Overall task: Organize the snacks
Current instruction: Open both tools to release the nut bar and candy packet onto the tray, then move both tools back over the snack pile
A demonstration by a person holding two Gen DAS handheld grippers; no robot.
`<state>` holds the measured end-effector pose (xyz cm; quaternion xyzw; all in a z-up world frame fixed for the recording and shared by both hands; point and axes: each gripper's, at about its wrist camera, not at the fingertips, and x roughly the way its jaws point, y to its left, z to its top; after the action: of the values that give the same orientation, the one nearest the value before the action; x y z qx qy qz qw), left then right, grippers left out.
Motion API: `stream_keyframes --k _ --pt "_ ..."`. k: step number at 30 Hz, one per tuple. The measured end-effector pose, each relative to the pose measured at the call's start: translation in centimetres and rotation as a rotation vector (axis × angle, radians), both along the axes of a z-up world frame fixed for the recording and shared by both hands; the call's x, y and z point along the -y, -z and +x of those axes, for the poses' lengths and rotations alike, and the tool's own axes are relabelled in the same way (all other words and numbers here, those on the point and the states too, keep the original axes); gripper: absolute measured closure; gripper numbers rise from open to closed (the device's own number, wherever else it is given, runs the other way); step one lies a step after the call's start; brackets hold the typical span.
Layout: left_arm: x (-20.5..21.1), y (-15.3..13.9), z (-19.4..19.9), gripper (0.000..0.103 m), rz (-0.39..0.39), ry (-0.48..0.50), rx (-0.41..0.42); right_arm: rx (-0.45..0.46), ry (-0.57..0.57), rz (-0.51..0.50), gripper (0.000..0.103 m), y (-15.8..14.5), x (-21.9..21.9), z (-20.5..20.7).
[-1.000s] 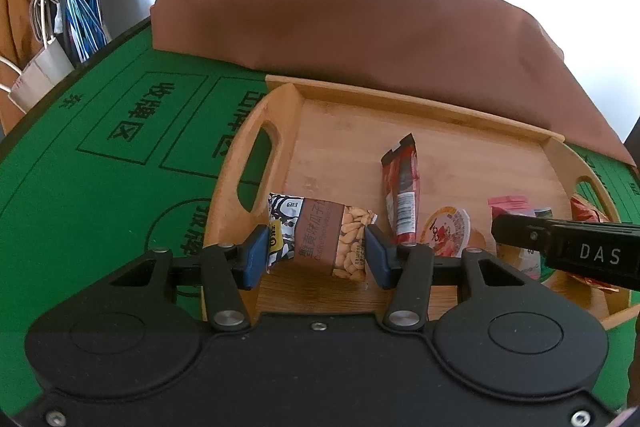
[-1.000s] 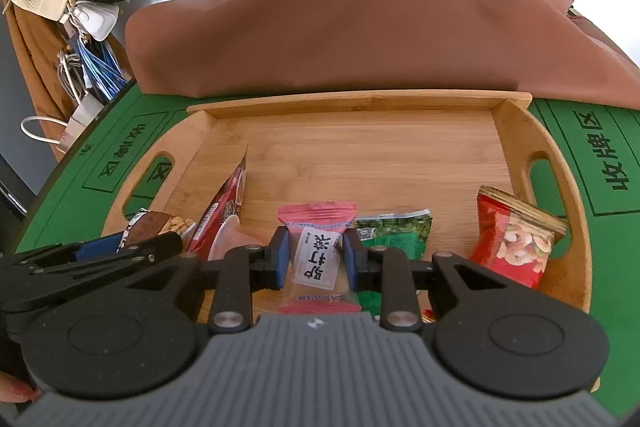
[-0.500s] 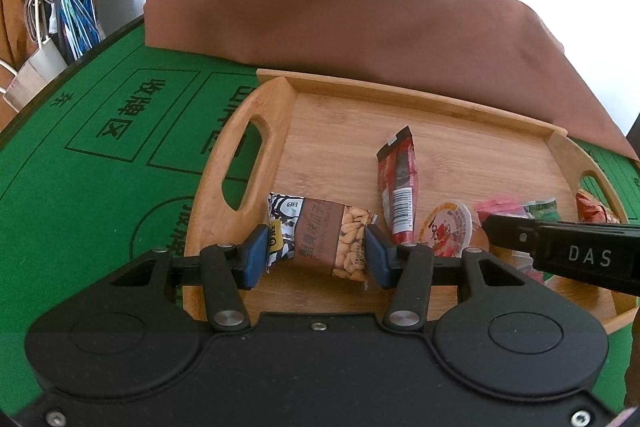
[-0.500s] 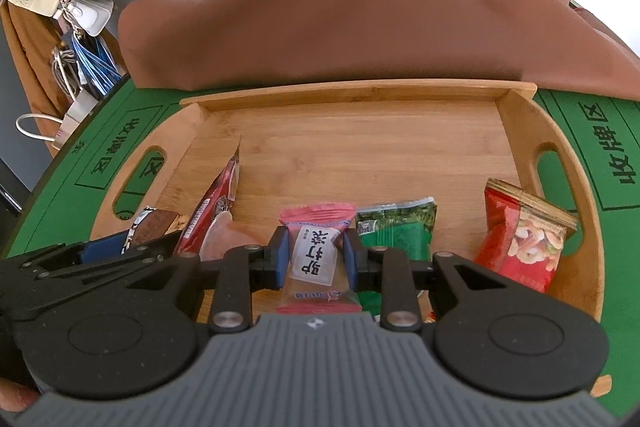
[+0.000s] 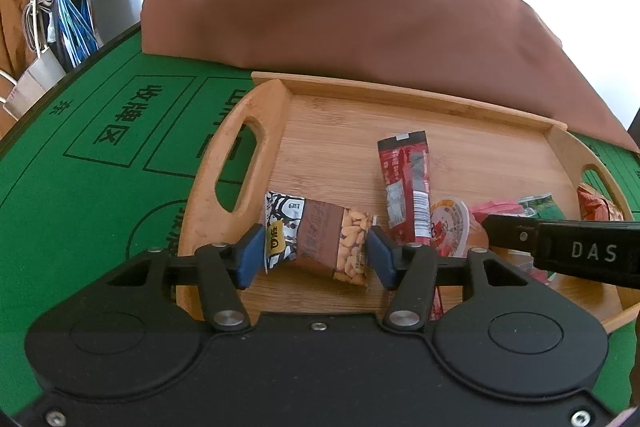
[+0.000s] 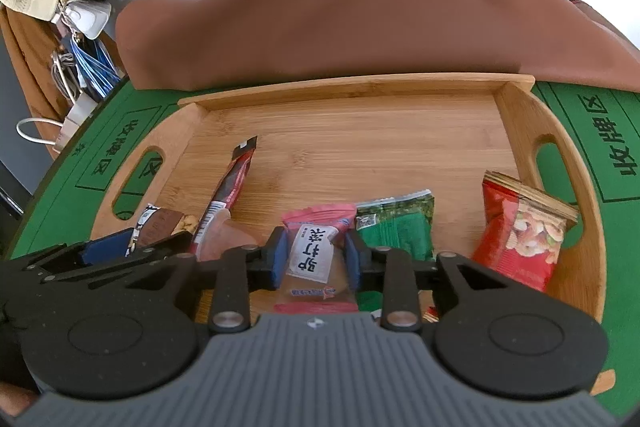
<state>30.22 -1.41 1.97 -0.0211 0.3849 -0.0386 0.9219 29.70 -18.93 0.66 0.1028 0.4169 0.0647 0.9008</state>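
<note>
Currently | tray [image 6: 516, 115]: snacks along its near edge | left gripper [image 5: 316, 257]: fingers opening, peanut packet [image 5: 320, 239] between them, long axis across the gap | right gripper [image 6: 314, 259]: fingers opening, pink packet [image 6: 316, 251] between, long axis along them.

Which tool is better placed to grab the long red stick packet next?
Left, probably. The long red stick packet lies just beside the left tool, whose jaws are opening around the peanut packet. The right tool, opening around the pink packet, sits further along the wooden tray.
</note>
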Motion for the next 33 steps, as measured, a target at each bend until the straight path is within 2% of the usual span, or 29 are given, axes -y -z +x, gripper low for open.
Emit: stream_keyframes --k 1,4,5,7,13,16,22,27,33 --pt "0.0 0.0 0.0 0.049 0.002 -0.002 -0.001 0.007 -0.005 0.002 0.045 -0.1 0.1 -0.2" --pt "-0.1 -0.2 0.0 0.046 0.013 -0.009 0.005 0.033 -0.009 -0.013 0.037 -0.8 0.4 -0.7" --pt "0.0 -0.2 -0.1 0.043 0.014 -0.008 0.008 0.042 -0.011 -0.021 0.036 -1.1 0.5 -0.9" --pt "-0.1 -0.5 -0.5 0.027 0.005 -0.001 0.023 0.057 -0.011 -0.030 0.031 -1.6 0.7 -1.3" --pt "-0.2 -1.6 -2.3 0.012 0.025 0.016 0.062 0.099 -0.022 -0.050 0.017 -2.6 1.5 -3.1" --pt "-0.6 -2.0 -3.8 0.006 0.014 0.021 0.074 0.112 -0.029 -0.039 0.013 -2.9 1.9 -4.5" --pt "-0.9 -2.7 -7.4 0.000 0.015 0.055 0.110 0.133 -0.059 -0.026 0.008 -3.3 3.0 -8.1" --pt "-0.7 -2.9 -11.2 0.000 0.012 0.089 0.151 0.166 -0.085 -0.035 0.003 -3.2 3.3 -11.8" --pt "-0.4 -2.3 -15.4 0.000 0.045 0.117 0.171 0.212 -0.096 -0.071 0.000 -2.6 3.6 -15.9"
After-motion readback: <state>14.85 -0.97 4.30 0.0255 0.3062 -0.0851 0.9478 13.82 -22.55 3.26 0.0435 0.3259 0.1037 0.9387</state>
